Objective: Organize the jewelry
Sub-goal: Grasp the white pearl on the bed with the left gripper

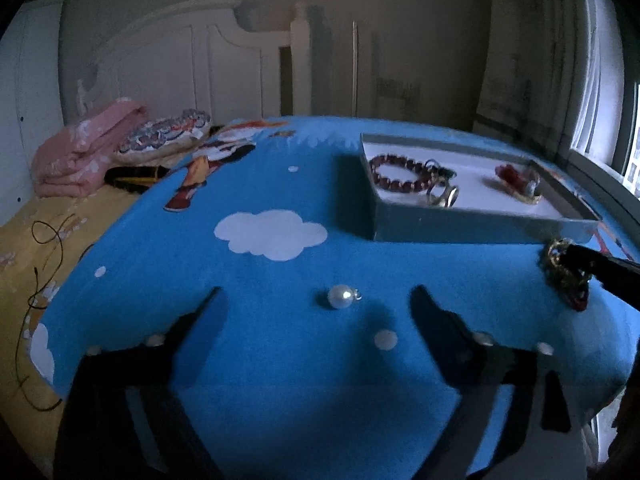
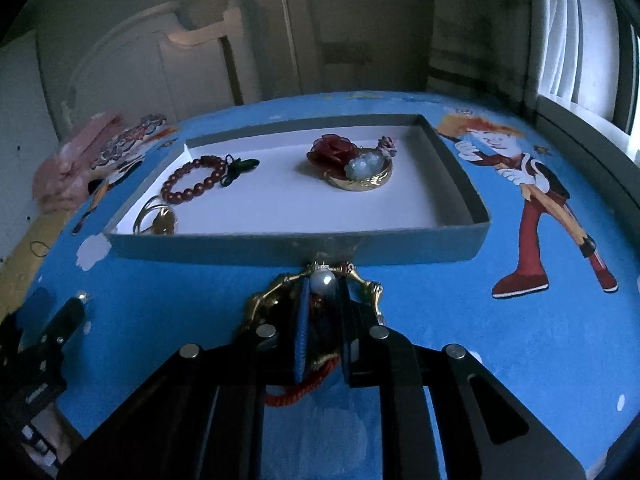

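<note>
Left gripper (image 1: 316, 300) has its fingers spread, nothing pinched; a loose pearl (image 1: 341, 297) lies on the blue bedsheet (image 1: 248, 280) between the two tips, touching neither. Right gripper (image 2: 323, 280) has fingers pressed nearly together, pinching a gold brooch (image 2: 280, 300) with a pearl top and red cord, just short of the box (image 2: 280, 246) wall ahead of the tips.

Left view alone shows the loose pearl, plus pink bedding (image 1: 80, 156) far left of the fingers; it catches the right fingers and brooch (image 1: 564, 272) only at its right edge. Right view alone shows the grip up close and the box floor clearly: bead bracelet (image 2: 194, 180) and ring (image 2: 158, 216) ahead-left, rose ornament (image 2: 352, 164) straight ahead. The left gripper (image 2: 76, 304) shows at its left edge.
</note>
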Available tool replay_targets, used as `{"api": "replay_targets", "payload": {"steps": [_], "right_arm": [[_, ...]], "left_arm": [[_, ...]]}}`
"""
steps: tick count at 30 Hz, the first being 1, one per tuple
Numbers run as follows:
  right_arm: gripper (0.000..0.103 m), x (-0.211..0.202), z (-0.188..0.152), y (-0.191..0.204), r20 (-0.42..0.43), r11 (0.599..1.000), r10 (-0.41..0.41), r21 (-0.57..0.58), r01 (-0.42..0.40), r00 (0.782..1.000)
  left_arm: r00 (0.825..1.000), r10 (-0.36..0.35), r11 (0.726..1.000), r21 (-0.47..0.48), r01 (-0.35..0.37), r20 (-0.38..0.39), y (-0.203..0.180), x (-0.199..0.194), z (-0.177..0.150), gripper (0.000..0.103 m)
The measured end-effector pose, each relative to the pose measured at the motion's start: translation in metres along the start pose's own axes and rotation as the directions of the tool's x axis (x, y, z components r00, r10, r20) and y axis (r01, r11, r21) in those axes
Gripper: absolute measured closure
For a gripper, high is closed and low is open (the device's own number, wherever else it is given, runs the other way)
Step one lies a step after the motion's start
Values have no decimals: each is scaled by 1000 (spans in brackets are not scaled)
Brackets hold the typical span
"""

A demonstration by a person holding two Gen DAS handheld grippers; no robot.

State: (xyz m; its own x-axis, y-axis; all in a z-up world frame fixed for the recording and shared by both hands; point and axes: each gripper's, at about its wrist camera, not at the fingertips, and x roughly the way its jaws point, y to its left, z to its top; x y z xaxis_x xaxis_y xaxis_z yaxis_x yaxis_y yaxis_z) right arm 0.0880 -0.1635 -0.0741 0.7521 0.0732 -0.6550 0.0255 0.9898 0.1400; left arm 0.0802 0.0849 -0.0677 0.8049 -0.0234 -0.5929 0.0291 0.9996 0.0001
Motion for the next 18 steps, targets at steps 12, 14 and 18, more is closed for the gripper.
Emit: {"api": "replay_targets", "payload": {"steps": [12, 14, 18], "right_arm": [[90, -30, -19, 7, 99, 997, 52, -66, -46, 994], [90, -33, -21, 4, 113, 996, 61, -68, -54, 992], [90, -37, -24, 1, 131, 996, 70, -70, -61, 989]], "left_arm": [[1000, 2, 996, 93, -2, 5, -20, 7, -1, 85], [1000, 18, 993, 115, -20, 23, -25, 5, -5, 85], [1000, 3, 992, 129, -6, 23, -33, 3, -5, 86]]}}
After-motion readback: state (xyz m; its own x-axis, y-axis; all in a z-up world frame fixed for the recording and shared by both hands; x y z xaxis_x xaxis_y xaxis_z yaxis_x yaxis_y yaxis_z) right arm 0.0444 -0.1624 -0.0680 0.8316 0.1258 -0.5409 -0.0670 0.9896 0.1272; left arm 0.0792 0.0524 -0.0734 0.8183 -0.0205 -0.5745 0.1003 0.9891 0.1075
